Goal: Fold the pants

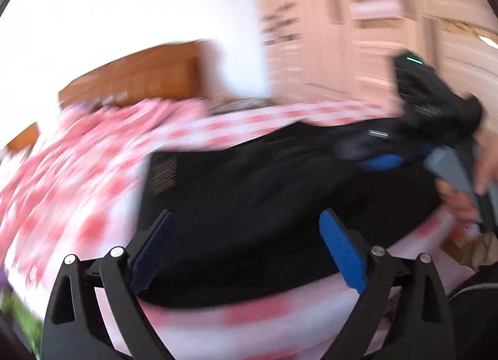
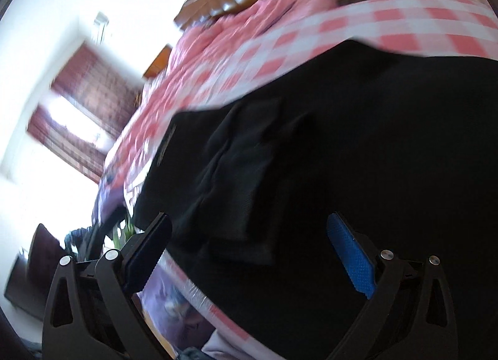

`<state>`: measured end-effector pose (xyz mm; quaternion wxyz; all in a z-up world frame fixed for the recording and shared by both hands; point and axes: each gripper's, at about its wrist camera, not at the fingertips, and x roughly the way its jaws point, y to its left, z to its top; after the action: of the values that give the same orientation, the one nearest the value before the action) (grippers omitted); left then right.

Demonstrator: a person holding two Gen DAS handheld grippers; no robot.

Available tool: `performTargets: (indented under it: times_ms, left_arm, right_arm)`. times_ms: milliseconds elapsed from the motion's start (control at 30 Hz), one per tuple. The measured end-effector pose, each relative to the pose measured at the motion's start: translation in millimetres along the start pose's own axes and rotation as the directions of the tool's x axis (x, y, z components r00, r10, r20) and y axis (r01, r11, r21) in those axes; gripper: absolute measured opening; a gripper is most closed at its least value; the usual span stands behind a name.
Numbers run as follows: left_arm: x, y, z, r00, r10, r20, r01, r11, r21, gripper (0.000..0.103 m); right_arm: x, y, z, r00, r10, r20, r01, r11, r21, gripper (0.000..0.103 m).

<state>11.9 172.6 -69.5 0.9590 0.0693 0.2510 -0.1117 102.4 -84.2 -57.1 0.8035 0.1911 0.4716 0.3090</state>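
Note:
Black pants (image 1: 249, 179) lie in a folded bundle on a red-and-white checked bedcover (image 1: 77, 204). My left gripper (image 1: 247, 215) hovers just over their near edge, open wide, its blue pads (image 1: 342, 254) not pressing the cloth. The other gripper's black body (image 1: 435, 104) shows blurred at the right end of the pants, with a person's hand (image 1: 460, 201) on its handle. In the right wrist view the pants (image 2: 342, 142) fill most of the picture, a folded flap on top. My right gripper (image 2: 249, 218) stands open above them, nothing pinched.
A wooden headboard (image 1: 140, 76) and a crumpled pink checked quilt (image 1: 109, 117) sit at the far end of the bed. Pale wardrobe doors (image 1: 358, 33) stand behind. A curtained window (image 2: 87, 111) is at the left. Purple fabric (image 2: 174, 297) shows below the bed edge.

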Motion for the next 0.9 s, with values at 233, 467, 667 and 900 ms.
performTargets:
  times_ms: [233,467,667,900]
  left_arm:
    - [-18,75,-29,0.998,0.055,-0.034,-0.061,0.977,-0.206,0.097]
    - [-5,57,-40,0.996,0.033,-0.081,-0.048,0.981,-0.190,0.097]
    - [15,59,-35,0.993,0.025,-0.116,-0.053,0.968,-0.247,0.097]
    - [43,61,-21,0.971,0.137,-0.197,-0.180,0.958,-0.223,0.097]
  right_arm:
    - [42,30,-1,0.998,0.026,-0.059,-0.028,0.999,-0.035,0.086]
    - [54,19,16,1.000,0.004,0.016,-0.005,1.000,0.023,0.044]
    - [21,60,27,0.990,-0.008,0.143,0.028,0.990,-0.135,0.039]
    - [-40,110,54,0.958,0.055,0.282,0.028,0.959,-0.281,0.038]
